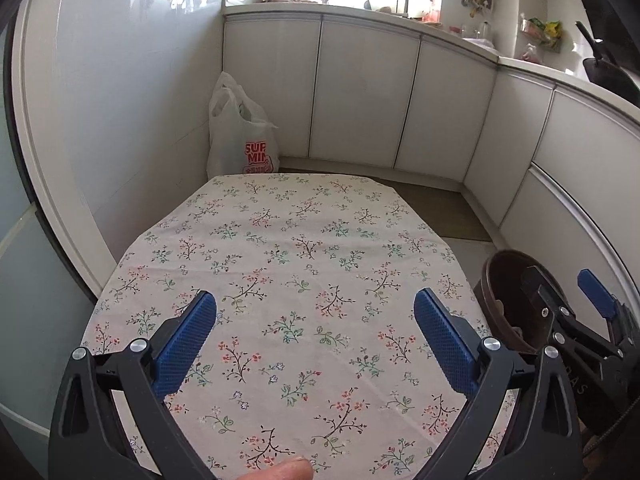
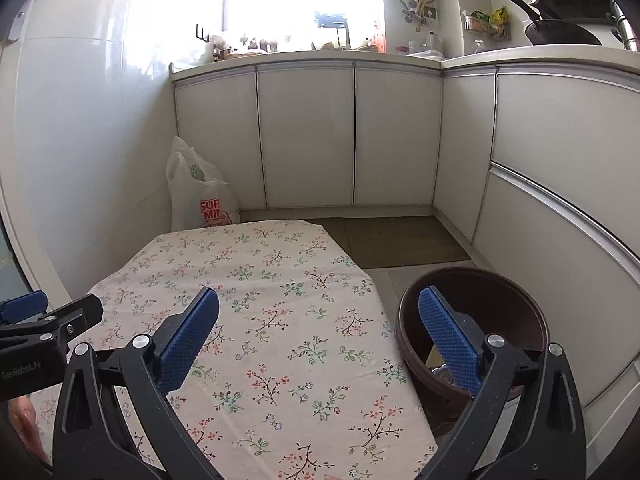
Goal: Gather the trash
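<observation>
The jaws of the left gripper (image 1: 316, 340) are held wide apart with nothing between them, above the near half of the table (image 1: 280, 240), which is covered by a floral cloth. The jaws of the right gripper (image 2: 320, 336) are likewise spread and empty; they are poised over the table's right edge, one finger above the cloth and the other in front of the open mouth of the brown bin (image 2: 472, 320).

The bin is set on the floor just beside the right edge of the table. A few scraps, one pale and one shiny, can be made out at its bottom, though they are partly hidden by the finger. No loose trash can be seen anywhere on the cloth from either view. A white plastic bag (image 1: 240, 136) with red lettering is propped on the floor beyond the far-left corner, against the wall and the cabinets (image 1: 360, 92).

The collecting step is judged to be finished or close to it. If anything is left, the next move is probably a check of the table top, or the bag may be next.
</observation>
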Demonstrator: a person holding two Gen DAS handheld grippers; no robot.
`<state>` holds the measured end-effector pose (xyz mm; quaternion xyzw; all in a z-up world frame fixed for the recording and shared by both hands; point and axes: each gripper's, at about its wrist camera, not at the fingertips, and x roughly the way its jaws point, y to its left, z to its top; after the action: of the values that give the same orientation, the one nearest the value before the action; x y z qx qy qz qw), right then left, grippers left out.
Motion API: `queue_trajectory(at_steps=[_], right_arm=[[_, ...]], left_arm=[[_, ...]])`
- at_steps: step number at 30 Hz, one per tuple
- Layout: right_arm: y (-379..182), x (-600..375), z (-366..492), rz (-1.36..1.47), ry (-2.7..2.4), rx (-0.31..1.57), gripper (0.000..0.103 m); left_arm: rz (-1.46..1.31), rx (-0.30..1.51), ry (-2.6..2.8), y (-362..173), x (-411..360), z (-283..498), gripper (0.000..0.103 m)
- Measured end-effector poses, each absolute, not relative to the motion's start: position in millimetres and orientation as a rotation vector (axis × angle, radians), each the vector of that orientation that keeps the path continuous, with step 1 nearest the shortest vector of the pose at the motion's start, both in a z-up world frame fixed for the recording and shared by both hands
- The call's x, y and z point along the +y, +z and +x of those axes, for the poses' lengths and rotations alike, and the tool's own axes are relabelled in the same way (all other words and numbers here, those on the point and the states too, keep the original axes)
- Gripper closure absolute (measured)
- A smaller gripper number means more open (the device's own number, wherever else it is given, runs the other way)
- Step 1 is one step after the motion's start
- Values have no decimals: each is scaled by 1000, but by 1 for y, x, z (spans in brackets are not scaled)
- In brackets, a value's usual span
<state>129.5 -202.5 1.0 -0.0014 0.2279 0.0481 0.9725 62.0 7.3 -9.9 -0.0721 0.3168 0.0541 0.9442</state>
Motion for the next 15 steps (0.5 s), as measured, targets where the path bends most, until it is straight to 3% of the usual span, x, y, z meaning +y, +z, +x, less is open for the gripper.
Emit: queue_trajectory(at_steps=[15], right_arm=[[0, -196, 127, -27, 128, 481, 7]], left_arm=[[-168, 667, 122, -11, 11, 64, 7]])
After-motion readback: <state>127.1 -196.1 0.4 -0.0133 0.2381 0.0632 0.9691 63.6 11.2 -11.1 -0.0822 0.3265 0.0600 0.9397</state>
